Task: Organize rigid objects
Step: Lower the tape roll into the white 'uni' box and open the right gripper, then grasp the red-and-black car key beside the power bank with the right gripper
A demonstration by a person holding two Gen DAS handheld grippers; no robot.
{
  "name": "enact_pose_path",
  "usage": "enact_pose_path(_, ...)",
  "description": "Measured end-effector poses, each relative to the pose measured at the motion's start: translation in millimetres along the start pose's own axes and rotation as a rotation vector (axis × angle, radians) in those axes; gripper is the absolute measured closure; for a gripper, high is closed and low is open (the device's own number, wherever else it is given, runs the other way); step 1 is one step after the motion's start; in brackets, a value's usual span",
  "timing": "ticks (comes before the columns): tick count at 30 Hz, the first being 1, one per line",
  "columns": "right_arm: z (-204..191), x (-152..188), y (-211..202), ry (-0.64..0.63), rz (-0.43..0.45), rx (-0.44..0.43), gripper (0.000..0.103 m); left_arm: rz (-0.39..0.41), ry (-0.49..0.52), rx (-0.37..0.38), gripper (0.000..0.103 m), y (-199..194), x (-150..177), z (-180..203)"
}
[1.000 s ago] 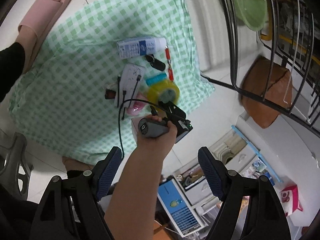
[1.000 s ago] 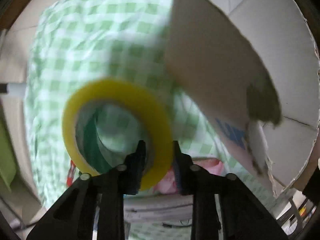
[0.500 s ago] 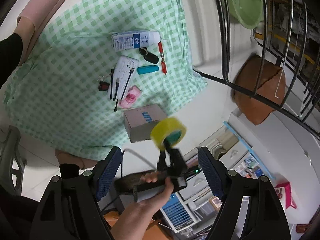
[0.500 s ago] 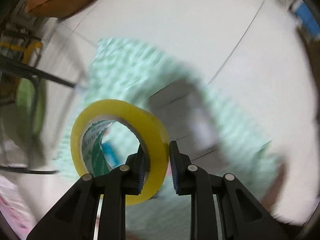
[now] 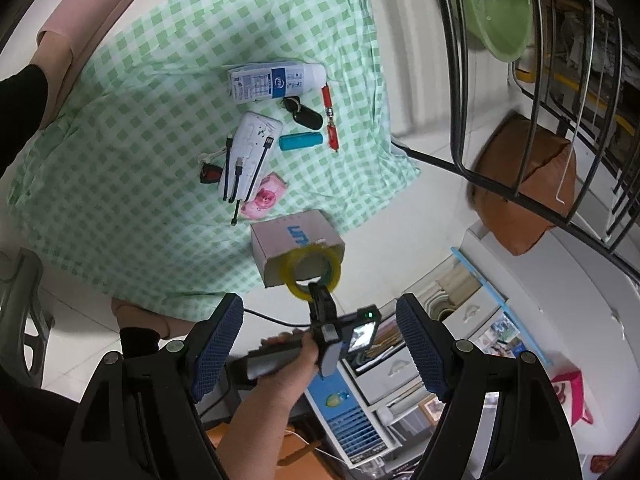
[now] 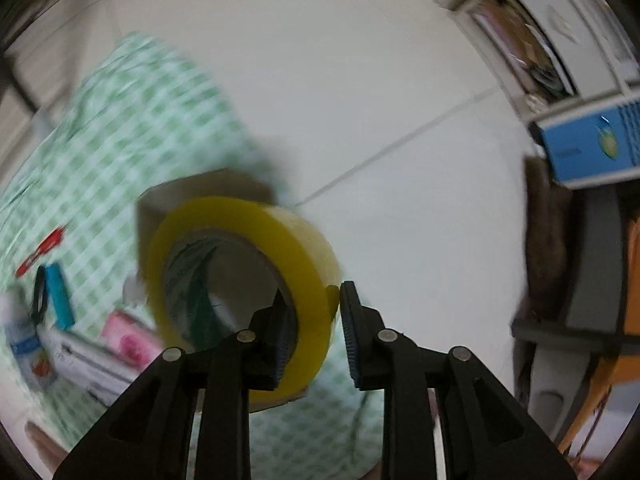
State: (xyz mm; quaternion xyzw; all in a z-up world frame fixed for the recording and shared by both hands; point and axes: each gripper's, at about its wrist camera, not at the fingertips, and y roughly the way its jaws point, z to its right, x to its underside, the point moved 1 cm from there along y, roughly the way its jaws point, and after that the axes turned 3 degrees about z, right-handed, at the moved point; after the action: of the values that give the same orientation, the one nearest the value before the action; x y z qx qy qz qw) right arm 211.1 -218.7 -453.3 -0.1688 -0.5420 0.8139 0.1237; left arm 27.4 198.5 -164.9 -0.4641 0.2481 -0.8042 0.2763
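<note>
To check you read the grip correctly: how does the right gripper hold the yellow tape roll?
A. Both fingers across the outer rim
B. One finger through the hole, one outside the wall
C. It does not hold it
B: in the right wrist view, the right gripper pinches the wall of the tape roll, with one finger inside the hole.

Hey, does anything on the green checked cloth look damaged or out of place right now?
The cardboard box lies tipped on its side at the cloth's edge, its opening rim ragged. The rest lies flat. The right tongs hold the yellow tape roll above it.
</note>
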Motion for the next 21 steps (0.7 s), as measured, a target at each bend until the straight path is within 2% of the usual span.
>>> enact_pose_path(1, -5, 1, -3, -0.004, 0.024, 0.015, 0.072, -0.002, -0.004, 0.000, 0.025, 1, -1, 0)
enact_pose_path(2, -6, 2, -6, 0.008, 0.039, -0.010, 0.068, -0.002, -0.008, 0.000, 0.025, 0, -1, 0)
enact_pose_path(3, -5, 2, -8, 0.030, 0.046, -0.070, 0.061, -0.002, -0.014, 0.000, 0.025, 0, -1, 0)
enact_pose_path(4, -5, 3, -12, 0.059, 0.054, -0.128, 0.059, -0.001, -0.018, 0.001, 0.025, -1, -2, 0)
enact_pose_path(8, -15, 14, -33, 0.085, 0.099, -0.322, 0.058, 0.010, -0.020, 0.003, 0.025, -3, -6, -1)
enact_pose_path(11, -40, 30, -31, 0.064, 0.021, -0.563, 0.058, 0.015, -0.029, 0.003, 0.025, -4, -7, -4)
enact_pose_path(13, -58, 52, -21, 0.087, -0.091, -0.717, 0.058, 0.017, -0.032, 0.000, 0.025, -5, -7, -4)
enact_pose_path(14, -64, 61, -14, 0.110, -0.130, -0.757, 0.058, 0.016, -0.033, -0.001, 0.025, -4, -7, -4)
enact_pose_path(17, -70, 88, 8, 0.225, -0.190, -0.805, 0.058, 0.010, -0.030, -0.003, 0.025, -4, -6, -4)
enact_pose_path(21, -62, 129, 44, 0.452, -0.254, -0.759, 0.056, 0.005, -0.031, -0.011, 0.025, -2, -7, -3)
